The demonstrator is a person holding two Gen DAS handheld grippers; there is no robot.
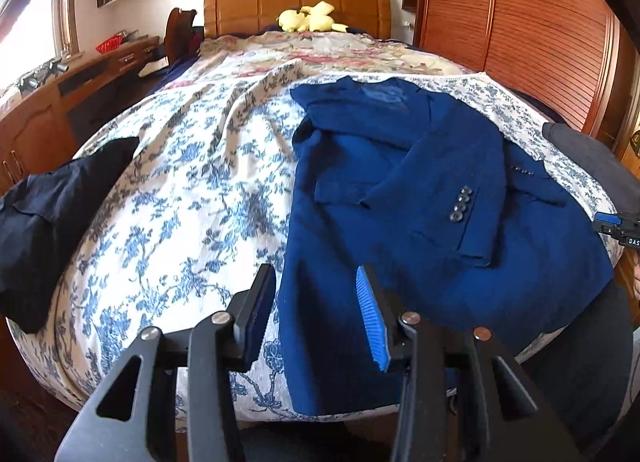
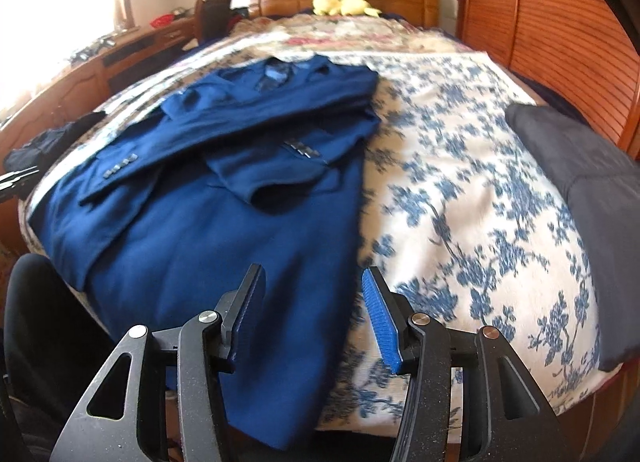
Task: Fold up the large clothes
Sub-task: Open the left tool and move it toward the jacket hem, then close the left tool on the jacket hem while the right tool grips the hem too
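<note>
**Blue jacket laid flat on bed, both grippers open above its near hem**

A blue suit jacket [image 1: 420,197] is seen spread on a bed covered by a white bedspread with blue flower print [image 1: 180,181]. The sleeves are folded across the front; cuff buttons [image 1: 460,205] are visible on the upper sleeve. The collar end is pointed toward the wooden headboard [image 1: 296,5], the hem toward the cameras at the foot edge of the bed.

The left gripper [image 1: 316,314] is held with jaws partly apart, nothing between them. It is positioned over the jacket's left edge: the dark-padded finger over bedspread, the blue ribbed pad [image 1: 372,322] over blue fabric. Contact with the cloth cannot be told.

The right gripper [image 2: 316,318] is likewise parted about halfway and empty. It is placed over the jacket's right edge near the hem, with one finger above the jacket and the blue pad [image 2: 382,326] above bedspread. No cloth is pinched.

A black garment [image 1: 52,221] is lying on the left side of the bed, well apart from the jacket. A dark grey folded item [image 2: 580,189] is lying at the right side. A yellow plush toy [image 1: 308,17] is set by the headboard. A slatted wooden wardrobe [image 1: 520,21] is seen to the right, a wooden desk [image 1: 80,77] by the window to the left. A dark-clothed leg [image 2: 48,322] is visible at the bed's foot.
</note>
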